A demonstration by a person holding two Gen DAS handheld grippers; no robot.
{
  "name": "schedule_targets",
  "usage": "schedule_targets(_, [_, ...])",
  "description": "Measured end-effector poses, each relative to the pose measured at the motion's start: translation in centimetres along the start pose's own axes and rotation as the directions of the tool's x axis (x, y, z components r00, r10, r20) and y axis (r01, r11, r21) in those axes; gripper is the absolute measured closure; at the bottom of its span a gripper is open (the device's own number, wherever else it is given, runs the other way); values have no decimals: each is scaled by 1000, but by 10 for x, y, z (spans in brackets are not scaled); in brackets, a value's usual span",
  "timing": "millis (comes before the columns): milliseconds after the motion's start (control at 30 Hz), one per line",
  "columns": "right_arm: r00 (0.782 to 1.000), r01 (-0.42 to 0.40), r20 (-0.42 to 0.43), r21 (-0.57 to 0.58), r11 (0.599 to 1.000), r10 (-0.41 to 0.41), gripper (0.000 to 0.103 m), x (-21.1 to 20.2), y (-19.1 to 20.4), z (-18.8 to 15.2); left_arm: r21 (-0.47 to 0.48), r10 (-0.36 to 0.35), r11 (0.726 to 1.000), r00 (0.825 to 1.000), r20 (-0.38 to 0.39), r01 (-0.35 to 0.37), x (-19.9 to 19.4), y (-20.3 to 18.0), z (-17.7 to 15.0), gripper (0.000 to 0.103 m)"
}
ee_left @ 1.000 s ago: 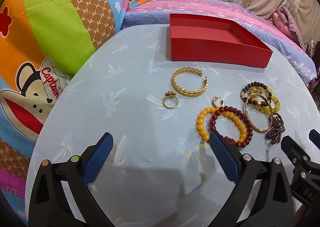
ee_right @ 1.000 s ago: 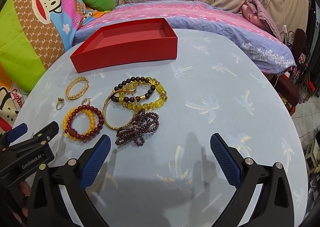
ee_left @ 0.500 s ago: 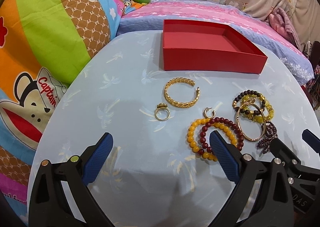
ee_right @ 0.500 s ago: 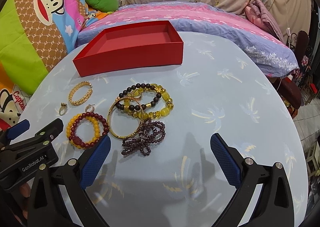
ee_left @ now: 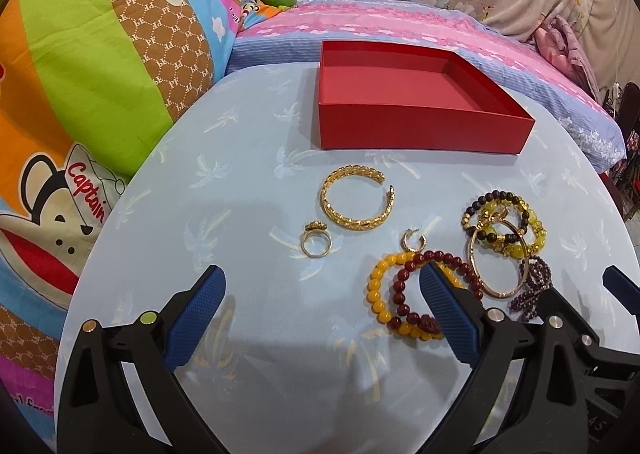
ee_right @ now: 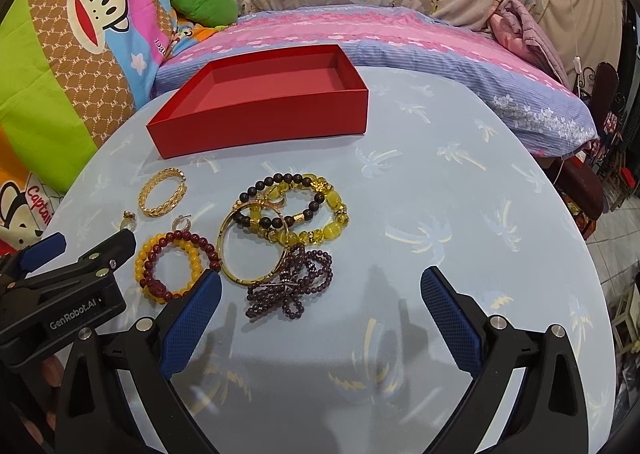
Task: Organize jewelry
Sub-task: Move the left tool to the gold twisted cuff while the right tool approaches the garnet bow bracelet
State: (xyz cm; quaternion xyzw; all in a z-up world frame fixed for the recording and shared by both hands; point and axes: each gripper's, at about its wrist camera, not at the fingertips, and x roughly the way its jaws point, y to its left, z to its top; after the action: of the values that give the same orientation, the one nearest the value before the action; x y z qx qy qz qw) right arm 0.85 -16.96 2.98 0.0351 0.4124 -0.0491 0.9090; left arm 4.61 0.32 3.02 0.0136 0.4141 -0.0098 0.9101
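An empty red box (ee_left: 420, 129) (ee_right: 260, 125) stands at the back of the blue table. In front of it lie a woven gold cuff (ee_left: 352, 172) (ee_right: 158, 210), a gold ring (ee_left: 316, 227) (ee_right: 129, 218) and a small hoop earring (ee_left: 407, 238) (ee_right: 182, 222). Beside them are a yellow bead bracelet (ee_left: 374, 286) (ee_right: 140, 262) overlapping a dark red one (ee_left: 400, 294) (ee_right: 154, 286), a gold bangle (ee_left: 472, 254) (ee_right: 222, 254), black-and-yellow bead bracelets (ee_left: 500, 197) (ee_right: 332, 232) and a purple bead strand (ee_left: 536, 278) (ee_right: 296, 278). My left gripper (ee_left: 320, 274) hovers open near the ring. My right gripper (ee_right: 320, 276) hovers open near the purple strand.
The round table (ee_left: 240, 181) (ee_right: 460, 193) wears a pale blue cloth with a palm print. A bright cartoon-print cushion (ee_left: 100, 73) presses against its left edge. A pink and blue bed (ee_right: 400, 37) runs behind it. Tiled floor and dark furniture (ee_right: 588, 181) show at the right.
Both grippers have shifted a little, so the jewelry and box sit slightly lower and nearer in both views. Nothing on the table has moved, and both grippers stay open.
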Motion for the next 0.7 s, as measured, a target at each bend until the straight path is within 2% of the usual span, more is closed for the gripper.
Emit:
schedule_targets(500, [1000,0,-25,27,1000,1,7,23,-8,22,-11,-16,1000,998,-65,15,65,-9,38,10])
schedule_targets(567, [1000,-1,-27,24,1000,1,7,25,-7,23,-8,-28,1000,997,-76,28,71,-10,39,19])
schedule_targets(700, [999,-6,-37,19,1000,7,7,31,-5,25,1,-41,999,997,-68,42,73,-13,40,28])
